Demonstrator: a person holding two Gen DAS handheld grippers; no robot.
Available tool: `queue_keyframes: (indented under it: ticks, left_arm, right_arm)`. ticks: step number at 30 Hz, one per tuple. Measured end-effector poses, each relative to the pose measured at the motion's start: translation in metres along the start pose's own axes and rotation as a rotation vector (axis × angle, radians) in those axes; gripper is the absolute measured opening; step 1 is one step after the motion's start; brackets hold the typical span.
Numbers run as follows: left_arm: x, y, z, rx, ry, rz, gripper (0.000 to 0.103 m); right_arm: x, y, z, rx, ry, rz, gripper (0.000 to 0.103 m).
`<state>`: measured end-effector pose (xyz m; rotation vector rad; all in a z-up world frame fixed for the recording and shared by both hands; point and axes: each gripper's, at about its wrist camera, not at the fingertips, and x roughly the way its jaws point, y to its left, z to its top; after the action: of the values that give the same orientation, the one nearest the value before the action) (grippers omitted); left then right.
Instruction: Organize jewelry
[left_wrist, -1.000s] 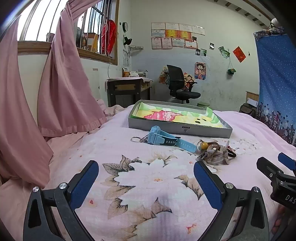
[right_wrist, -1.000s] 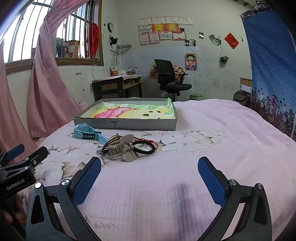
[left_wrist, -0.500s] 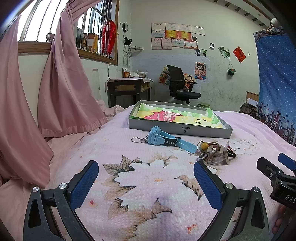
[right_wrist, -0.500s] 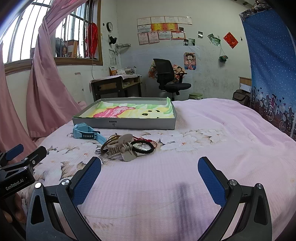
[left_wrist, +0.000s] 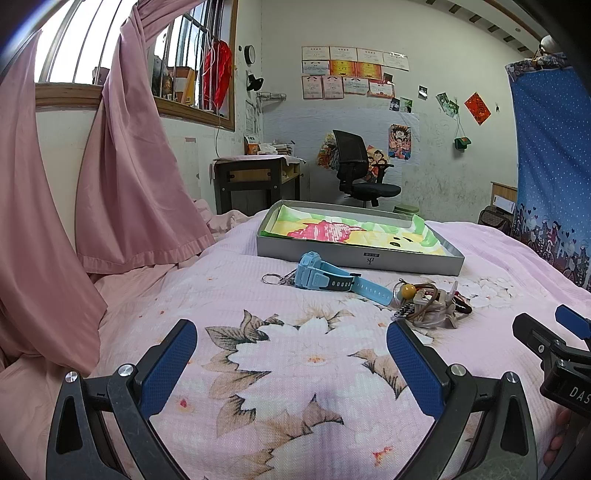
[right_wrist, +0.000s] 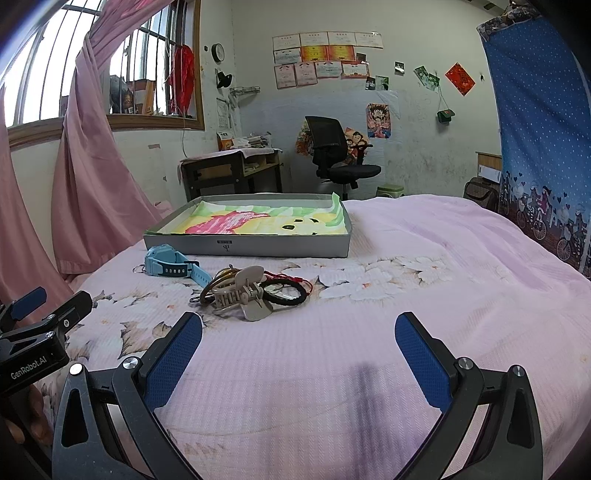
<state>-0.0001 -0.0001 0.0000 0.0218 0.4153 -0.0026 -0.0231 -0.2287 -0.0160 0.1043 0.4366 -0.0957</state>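
Both claws hover above the bed (right_wrist: 424, 236) with fingers spread wide, holding and touching nothing: the left claw (left_wrist: 291, 354) over the floral print, the right claw (right_wrist: 299, 343) over plain pink cover. Ahead of them lie a blue watch (left_wrist: 325, 278) and, just beside its strap, a tangle of hair clip and bracelets (right_wrist: 251, 290), in front of the grey tray (right_wrist: 255, 249).

"GenRobot.AI" stands in white letters on the black body of the left gripper (right_wrist: 31, 363), seen at the left edge of the right wrist view. The letters "DAS" show on the black body of the right gripper (left_wrist: 570, 384), cut off by the frame. The grey tray (right_wrist: 280, 248) carries a small label on its front wall, too small to read. The wall certificates (right_wrist: 325, 55) are illegible.
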Motion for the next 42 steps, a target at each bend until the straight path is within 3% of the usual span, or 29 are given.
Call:
queue_keyframes:
  ticks: [42]
  left_arm:
    - [0.0001,0.0001,0.0001,0.004,-0.004,0.002,0.103]
  right_arm:
    - [0.0025,-0.0022,0.0009,0.001,0.005,-0.001,0.102]
